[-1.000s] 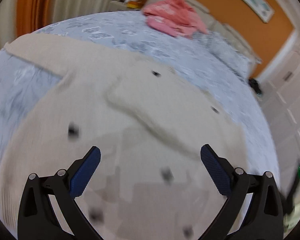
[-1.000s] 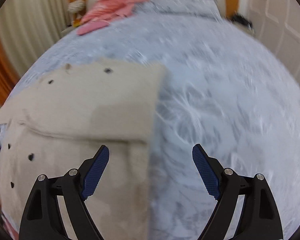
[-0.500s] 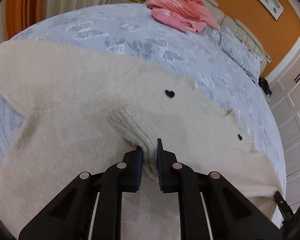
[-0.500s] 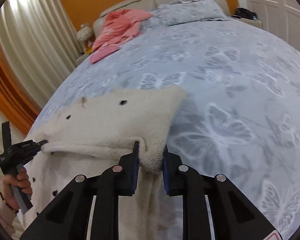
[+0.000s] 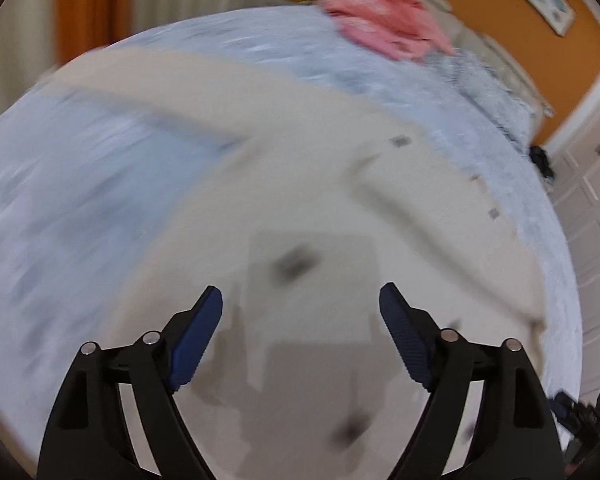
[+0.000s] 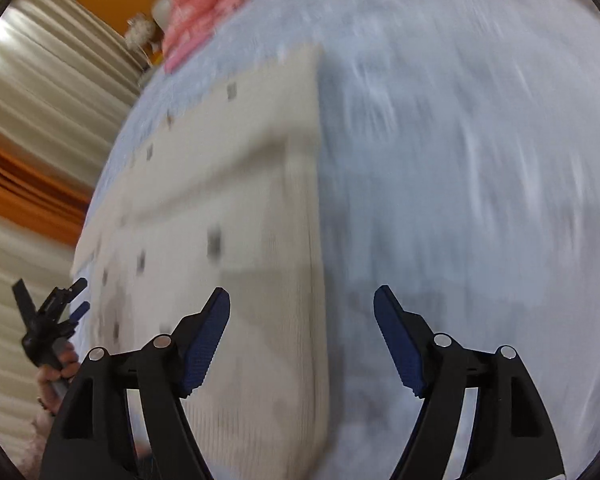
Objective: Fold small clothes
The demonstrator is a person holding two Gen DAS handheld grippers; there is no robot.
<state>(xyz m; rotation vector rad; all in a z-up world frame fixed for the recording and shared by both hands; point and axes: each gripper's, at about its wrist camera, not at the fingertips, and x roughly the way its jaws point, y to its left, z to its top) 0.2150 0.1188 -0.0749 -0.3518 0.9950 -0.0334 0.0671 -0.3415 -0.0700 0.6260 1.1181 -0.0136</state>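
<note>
A cream knitted sweater (image 5: 292,208) with small dark spots lies spread on the pale blue bedspread (image 5: 80,184), one sleeve stretched to the far left. My left gripper (image 5: 300,316) hovers over its body, jaws opening, nothing between the blue pads. In the right wrist view the same sweater (image 6: 228,208) lies folded, its straight right edge running down the frame. My right gripper (image 6: 302,316) hangs above that edge, jaws opening, not pressing the cloth. The left gripper (image 6: 66,304) shows at the far left, held by a hand. Both views are motion-blurred.
A pink garment (image 5: 384,28) lies at the head of the bed by a grey pillow (image 5: 488,88). Cream and orange curtains (image 6: 44,128) hang along the left. White wardrobe doors (image 5: 592,216) stand to the right. Bedspread (image 6: 460,200) stretches right of the sweater.
Half a second ago both grippers were shut on folds of the sweater. Both have let go, spread their jaws and pulled back, and the sweater lies flat.
</note>
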